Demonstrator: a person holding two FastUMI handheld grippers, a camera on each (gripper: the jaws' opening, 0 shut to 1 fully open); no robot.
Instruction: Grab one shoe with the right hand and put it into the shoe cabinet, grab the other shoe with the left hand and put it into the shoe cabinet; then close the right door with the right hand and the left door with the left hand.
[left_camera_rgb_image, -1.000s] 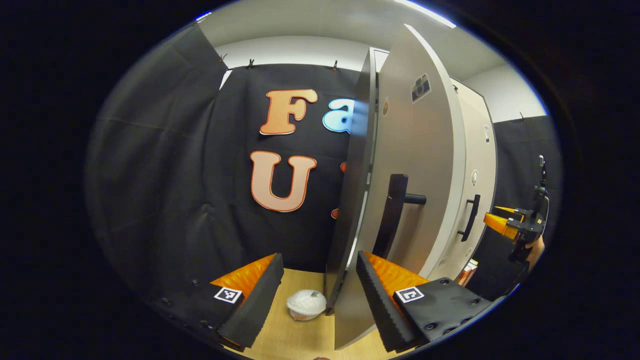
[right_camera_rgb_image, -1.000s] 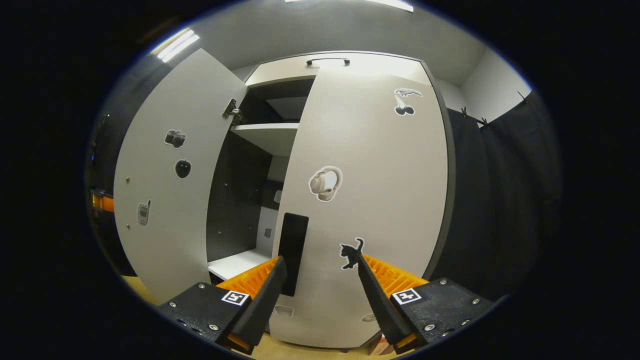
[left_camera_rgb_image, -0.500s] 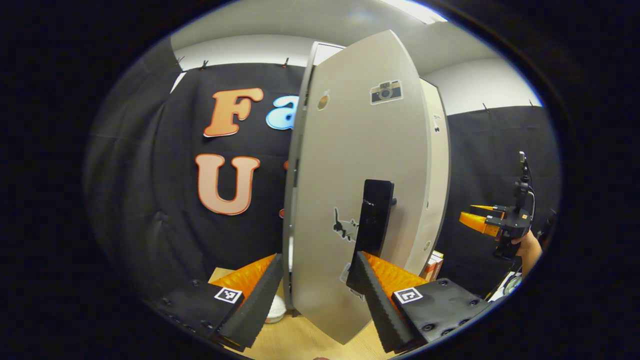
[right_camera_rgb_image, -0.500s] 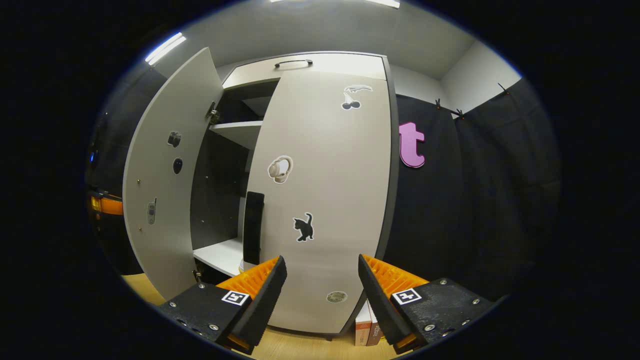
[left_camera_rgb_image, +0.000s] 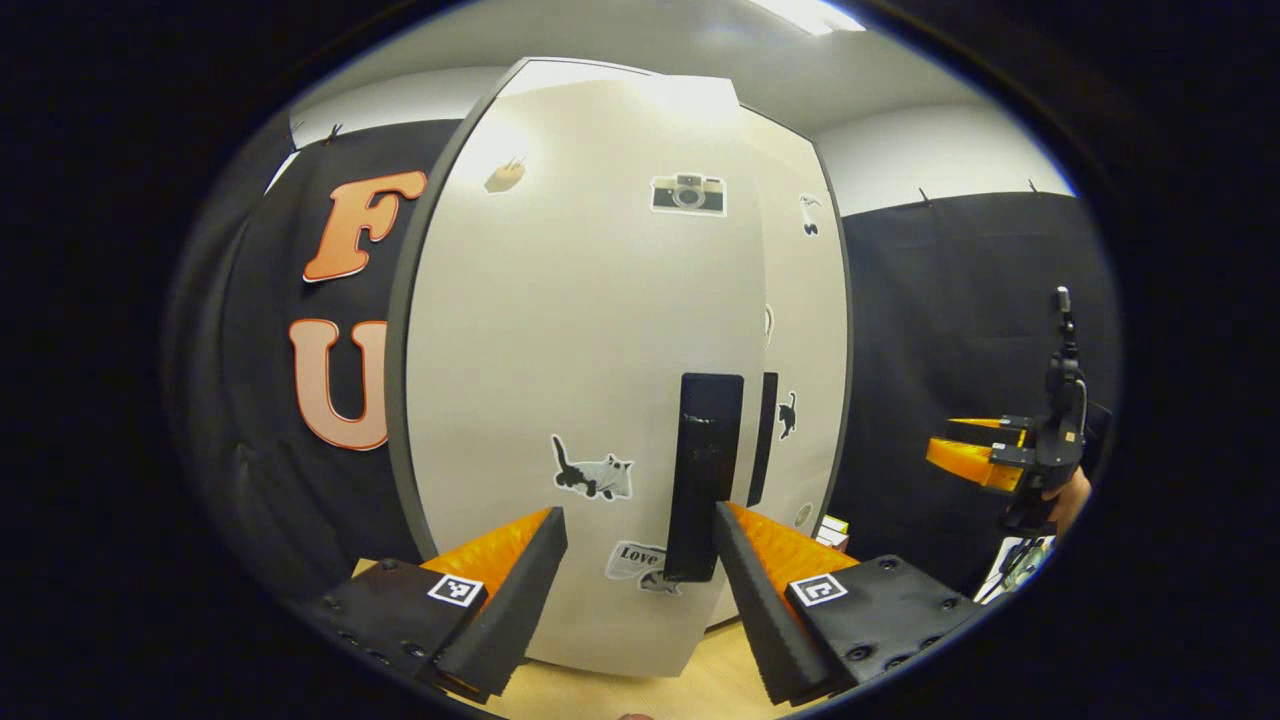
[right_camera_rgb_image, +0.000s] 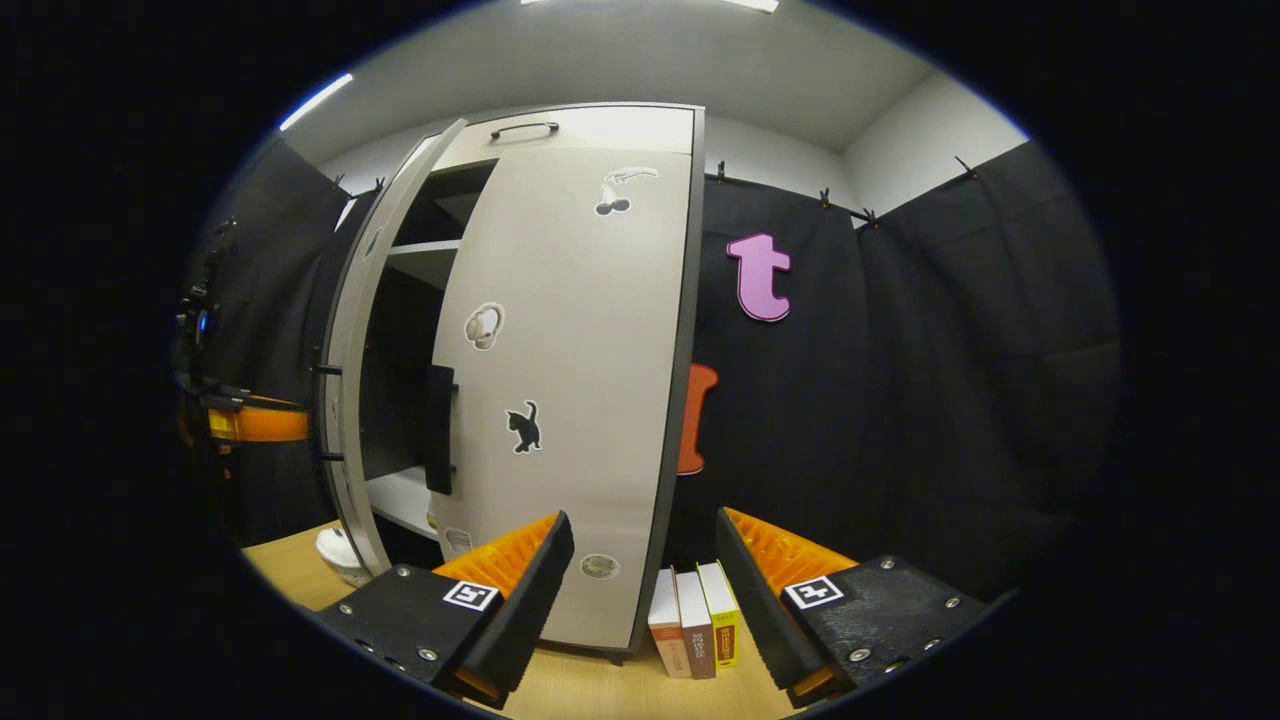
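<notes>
Standing on a pale wood-grain floor (right_camera_rgb_image: 600, 690) inside a booth draped in black cloth, the tall shoe cabinet (right_camera_rgb_image: 560, 130) has smooth, matte grey panels dotted with small stickers. The left door (left_camera_rgb_image: 560, 350) faces the left gripper (left_camera_rgb_image: 635, 600), whose ridged orange-and-black fingers are spread wide and hold nothing, the door's flat black handle (left_camera_rgb_image: 705, 470) just ahead between them. In the right gripper view, this door stands partly open. The right door (right_camera_rgb_image: 580, 380) is nearly flush. The right gripper (right_camera_rgb_image: 640, 605) is likewise spread, empty. Three upright books (right_camera_rgb_image: 695, 620) stand beside the cabinet.
</notes>
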